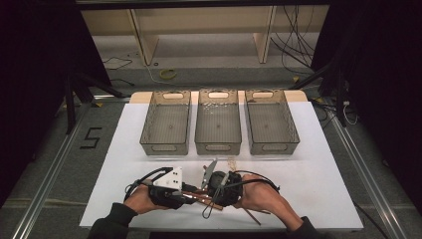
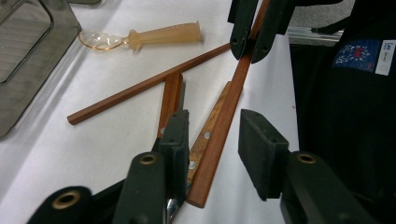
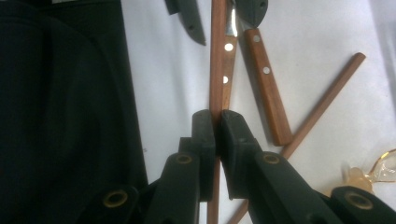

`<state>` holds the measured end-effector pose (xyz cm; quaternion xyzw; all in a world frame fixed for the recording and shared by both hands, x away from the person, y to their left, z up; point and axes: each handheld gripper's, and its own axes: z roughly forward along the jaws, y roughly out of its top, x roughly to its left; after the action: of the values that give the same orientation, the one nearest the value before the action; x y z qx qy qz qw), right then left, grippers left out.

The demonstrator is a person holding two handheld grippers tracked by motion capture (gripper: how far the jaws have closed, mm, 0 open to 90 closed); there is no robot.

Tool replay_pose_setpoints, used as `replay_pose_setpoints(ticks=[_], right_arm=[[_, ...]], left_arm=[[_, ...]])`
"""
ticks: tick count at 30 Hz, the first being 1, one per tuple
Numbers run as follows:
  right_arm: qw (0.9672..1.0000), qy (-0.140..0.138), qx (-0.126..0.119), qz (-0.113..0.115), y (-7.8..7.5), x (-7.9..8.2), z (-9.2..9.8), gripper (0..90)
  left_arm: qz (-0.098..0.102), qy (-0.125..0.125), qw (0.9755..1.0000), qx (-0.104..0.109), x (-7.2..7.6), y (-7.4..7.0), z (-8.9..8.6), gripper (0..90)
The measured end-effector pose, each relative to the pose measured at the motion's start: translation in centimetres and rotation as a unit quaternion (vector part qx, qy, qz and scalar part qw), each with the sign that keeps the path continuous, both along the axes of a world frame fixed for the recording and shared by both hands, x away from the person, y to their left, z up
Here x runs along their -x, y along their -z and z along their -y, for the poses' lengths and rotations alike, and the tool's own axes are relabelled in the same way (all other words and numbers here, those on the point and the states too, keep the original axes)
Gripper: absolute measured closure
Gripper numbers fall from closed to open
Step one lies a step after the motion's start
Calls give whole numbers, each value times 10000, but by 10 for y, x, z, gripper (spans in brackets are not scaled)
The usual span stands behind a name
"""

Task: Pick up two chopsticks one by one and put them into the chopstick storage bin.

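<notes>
A reddish wooden chopstick (image 2: 224,126) (image 3: 216,60) lies near the front of the white mat (image 1: 308,164). My right gripper (image 3: 217,119) (image 2: 247,46) is shut on it partway along. My left gripper (image 2: 214,116) faces it, its jaws standing open on either side of the stick's near end without pressing. A riveted wooden knife handle (image 2: 205,135) (image 3: 227,65) also lies between those jaws, beside the stick. In the high view the left gripper (image 1: 186,195) and right gripper (image 1: 208,195) meet tip to tip over the chopstick (image 1: 199,197).
A second chopstick (image 2: 140,88) (image 3: 322,102), another wooden-handled knife (image 2: 170,95) (image 3: 266,84) and a clear plastic spoon (image 2: 154,36) (image 3: 373,177) lie close by. Three grey bins (image 1: 165,122) (image 1: 217,122) (image 1: 271,122) stand in a row behind.
</notes>
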<state>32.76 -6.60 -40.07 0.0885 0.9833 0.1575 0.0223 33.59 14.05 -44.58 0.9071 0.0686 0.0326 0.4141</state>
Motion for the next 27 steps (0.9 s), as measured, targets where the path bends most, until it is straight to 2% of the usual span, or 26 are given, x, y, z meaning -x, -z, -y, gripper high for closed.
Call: replay_pose_setpoints(ticks=[8,12,16,18,20,21,22,23,24,26,27], right_arm=[[9998,-177,43,0,0,1,-1,848],[9994,-348,13,-2,0,0,0,847],[9990,-452,52,12,-2,0,2,835],[9989,-460,50,68,-3,-3,3,821],[9993,-373,-10,24,-5,-5,4,810],[9995,-297,-26,71,-9,-7,8,748],[9995,-297,-26,71,-9,-7,8,748],[9997,-4,-180,193,-15,-10,12,646],[9997,-4,-180,193,-15,-10,12,646],[9984,163,-499,221,-21,-13,19,607],[9969,245,-696,282,-23,-15,22,554]], left_arm=[[-33,178,9998,-71,2,0,0,709],[-26,347,9993,-164,3,1,1,758],[-25,540,9985,-94,5,1,1,813],[12,529,9986,-50,6,0,1,824],[35,473,9989,-21,6,-1,-1,826],[52,444,9990,-19,5,-2,-2,827],[55,373,9993,10,4,-2,-4,827],[59,289,9996,40,4,-3,-5,828],[80,196,9998,50,2,-3,-7,828],[131,17,9999,51,0,-4,-9,827],[143,-88,9998,74,-1,-4,-10,827]])
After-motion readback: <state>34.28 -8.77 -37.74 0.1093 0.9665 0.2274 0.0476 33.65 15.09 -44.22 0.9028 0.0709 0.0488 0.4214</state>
